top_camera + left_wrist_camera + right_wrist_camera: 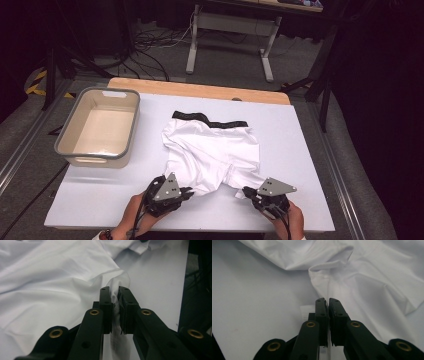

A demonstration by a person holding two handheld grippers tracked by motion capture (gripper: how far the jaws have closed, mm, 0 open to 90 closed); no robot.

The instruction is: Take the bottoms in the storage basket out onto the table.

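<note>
We hold the white shorts (212,150) at both near leg hems: left gripper (114,293) pinches cloth, right gripper (328,302) apparently likewise; the waistband (210,120) lies beyond.

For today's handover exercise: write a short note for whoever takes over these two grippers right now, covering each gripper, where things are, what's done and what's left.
Left gripper: shut on the near left leg hem of the white shorts.
Right gripper: shut on the right leg hem.
Shorts lie spread on the table, black waistband at the far side.
Grey bin stands to the left, nothing in it.
Done: both hems gripped.
Left: probably fold the shorts, then perhaps bin them.
</note>
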